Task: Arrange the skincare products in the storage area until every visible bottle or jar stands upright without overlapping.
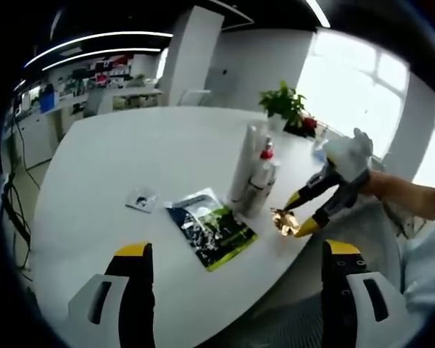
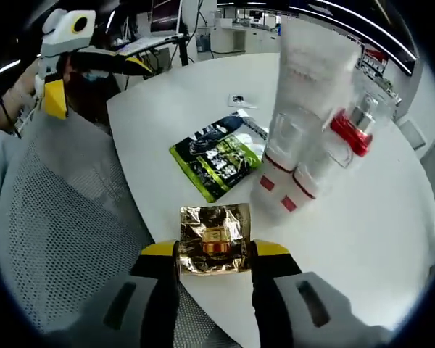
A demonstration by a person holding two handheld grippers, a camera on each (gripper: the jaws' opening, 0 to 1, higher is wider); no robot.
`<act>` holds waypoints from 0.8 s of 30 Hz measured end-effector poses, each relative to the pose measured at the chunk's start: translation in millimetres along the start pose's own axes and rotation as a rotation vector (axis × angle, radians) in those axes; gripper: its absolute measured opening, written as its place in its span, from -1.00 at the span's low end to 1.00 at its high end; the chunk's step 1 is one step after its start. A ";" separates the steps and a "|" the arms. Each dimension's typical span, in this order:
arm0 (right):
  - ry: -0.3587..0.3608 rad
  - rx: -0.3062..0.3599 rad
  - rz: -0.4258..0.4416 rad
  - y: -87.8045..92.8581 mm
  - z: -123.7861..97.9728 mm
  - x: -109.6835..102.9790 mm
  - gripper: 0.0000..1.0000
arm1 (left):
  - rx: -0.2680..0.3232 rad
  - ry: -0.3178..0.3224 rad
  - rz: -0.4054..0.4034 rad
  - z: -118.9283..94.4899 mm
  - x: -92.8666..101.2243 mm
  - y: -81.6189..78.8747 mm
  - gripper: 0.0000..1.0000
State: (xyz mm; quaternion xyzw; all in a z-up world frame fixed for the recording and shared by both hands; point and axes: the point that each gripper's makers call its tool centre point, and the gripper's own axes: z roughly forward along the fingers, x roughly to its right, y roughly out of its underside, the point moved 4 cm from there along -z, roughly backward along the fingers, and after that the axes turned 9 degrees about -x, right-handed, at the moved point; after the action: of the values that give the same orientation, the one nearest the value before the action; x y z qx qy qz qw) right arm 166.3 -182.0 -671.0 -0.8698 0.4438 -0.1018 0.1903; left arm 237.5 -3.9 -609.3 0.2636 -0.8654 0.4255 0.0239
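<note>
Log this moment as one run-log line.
right gripper: shut on gold packet at table edge | left gripper: open | bottles: upright, clustered | green sachet: flat

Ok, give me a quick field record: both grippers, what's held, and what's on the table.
right gripper: shut on gold jar, at the table edge
left gripper: open, holding nothing, above the table
bottles: clustered upright, one with a red collar
green packet: lying flat beside the bottles
small sachet: flat, apart from the packet
plant: far side of the table
</note>
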 end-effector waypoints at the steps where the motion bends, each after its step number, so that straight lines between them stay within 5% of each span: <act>1: -0.007 0.007 -0.018 -8.0 1.4 -3.9 -0.22 | 0.001 -0.002 -0.001 -0.5 -0.8 0.1 0.88; 9: -0.064 0.041 -0.118 -55.3 19.4 -23.8 -0.22 | 0.017 -0.019 -0.015 -8.3 -7.0 1.5 0.86; 24: -0.117 0.048 -0.196 -113.0 72.3 -41.2 -0.22 | 0.021 -0.049 -0.055 -25.5 -29.2 15.6 0.83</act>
State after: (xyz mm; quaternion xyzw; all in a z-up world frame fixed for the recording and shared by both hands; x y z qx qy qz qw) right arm 250.0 -70.9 -689.2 -0.9086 0.3420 -0.0795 0.2260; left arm 250.5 35.8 -612.0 0.2981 -0.8536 0.4271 0.0115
